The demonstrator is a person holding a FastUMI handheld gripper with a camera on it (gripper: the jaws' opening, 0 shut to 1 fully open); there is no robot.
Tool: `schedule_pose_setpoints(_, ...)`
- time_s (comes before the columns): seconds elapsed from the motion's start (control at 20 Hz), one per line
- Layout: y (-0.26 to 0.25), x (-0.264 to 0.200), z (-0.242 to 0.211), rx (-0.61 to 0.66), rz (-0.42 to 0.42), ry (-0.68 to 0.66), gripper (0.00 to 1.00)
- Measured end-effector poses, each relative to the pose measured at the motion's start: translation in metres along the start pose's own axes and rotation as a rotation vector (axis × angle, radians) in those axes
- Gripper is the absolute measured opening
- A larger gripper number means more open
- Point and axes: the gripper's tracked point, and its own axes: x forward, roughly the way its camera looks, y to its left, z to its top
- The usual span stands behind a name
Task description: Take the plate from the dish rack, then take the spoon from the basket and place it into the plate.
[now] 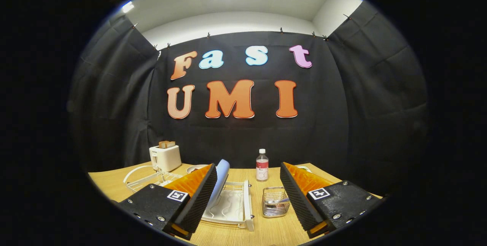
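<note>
The claw hangs above a light wooden table with its two black ribbed fingers spread wide apart and nothing pressed between them. Each finger carries an orange backing and a small square black-and-white marker on its black mount. Just ahead of the left finger, a pale blue plate stands on edge, tilted, in a white dish rack; the plate's lower part is hidden behind that finger, so whether the finger touches it cannot be told. The rack lies flat on the table between the fingers, nearer the left one, with a raised white rim along its right side. Just to the right of the rack, still between the fingers and close to the right one, sits a small wire basket of silvery metal; a thin blue-tinted piece that looks like the handle of the spoon lies across its right edge (too small to be sure of its shape). Beyond the basket, near the black cloth wall, a clear plastic bottle with a white cap and a red label stands upright. Further left, beyond the left finger, a white toaster holds two browned slices of toast in its slots, and a white wire rack lies on the table in front of it.
</note>
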Motion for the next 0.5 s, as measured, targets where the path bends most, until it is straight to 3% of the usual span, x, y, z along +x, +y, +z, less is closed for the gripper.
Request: schedule_pose_setpoints(0.5, 0.010, 0.024, -0.001, 0.021, 0.051, 0.057, 0.99)
